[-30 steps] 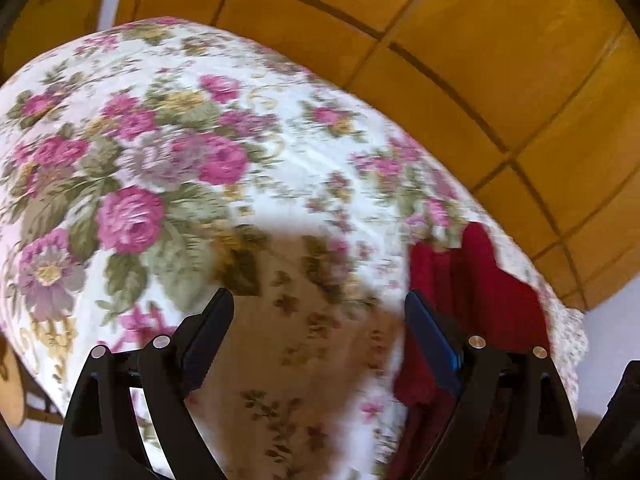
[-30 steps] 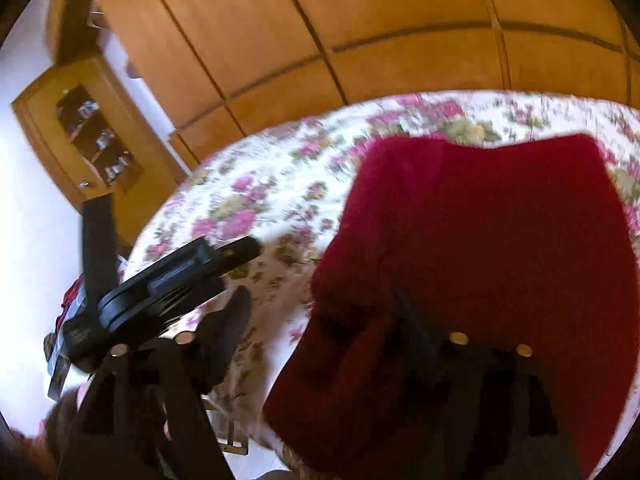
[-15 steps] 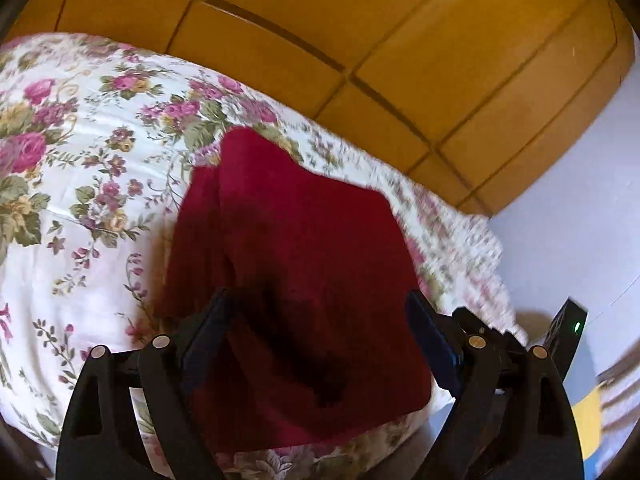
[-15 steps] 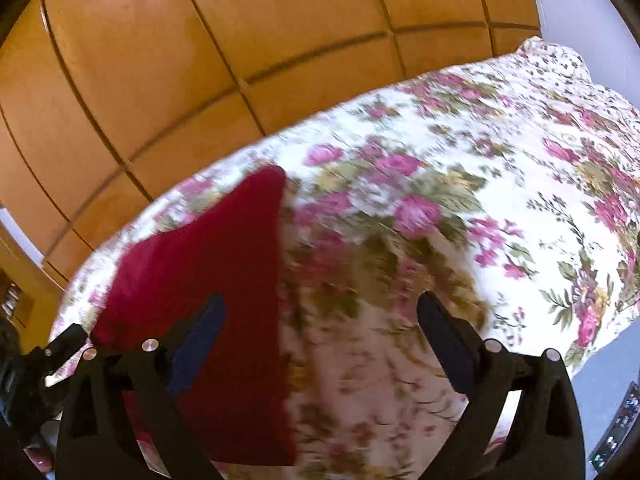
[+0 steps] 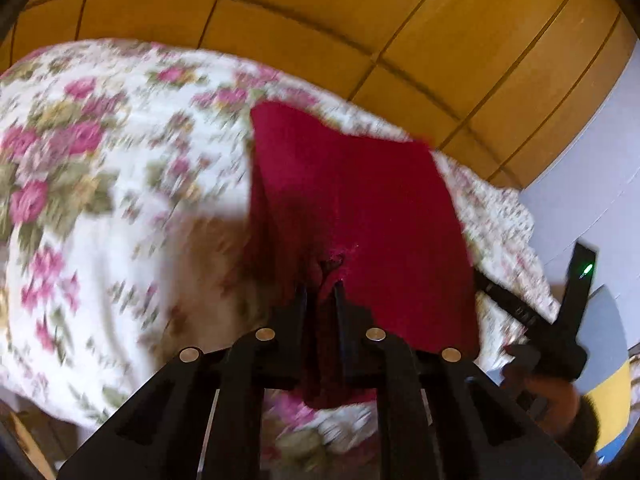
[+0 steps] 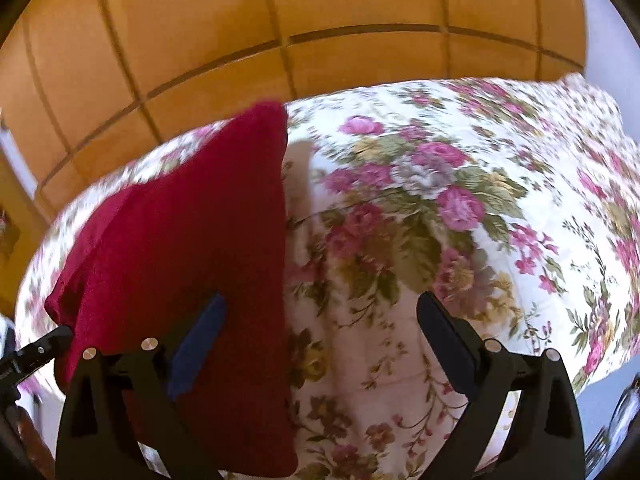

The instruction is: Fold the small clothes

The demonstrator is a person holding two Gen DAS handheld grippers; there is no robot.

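A dark red garment point(image 5: 360, 208) lies folded on the floral bedspread point(image 5: 100, 184). My left gripper point(image 5: 320, 292) is shut on the garment's near edge, pinching a bunch of the red cloth between its fingers. In the right wrist view the same red garment point(image 6: 180, 248) lies at the left on the bedspread point(image 6: 460, 208). My right gripper point(image 6: 320, 316) is open and empty above the bed, its left finger over the garment's right part, its right finger over bare bedspread. The right gripper also shows at the right edge of the left wrist view point(image 5: 560, 320).
A wooden panelled wardrobe point(image 5: 360, 20) stands behind the bed. A pale wall point(image 5: 592, 152) is at the right. The bedspread drops off at the near edge, by a blue and yellow object point(image 5: 612, 380).
My left gripper has closed on the garment's near edge; half a second ago it was open over it. My right gripper has stayed open beside the garment.
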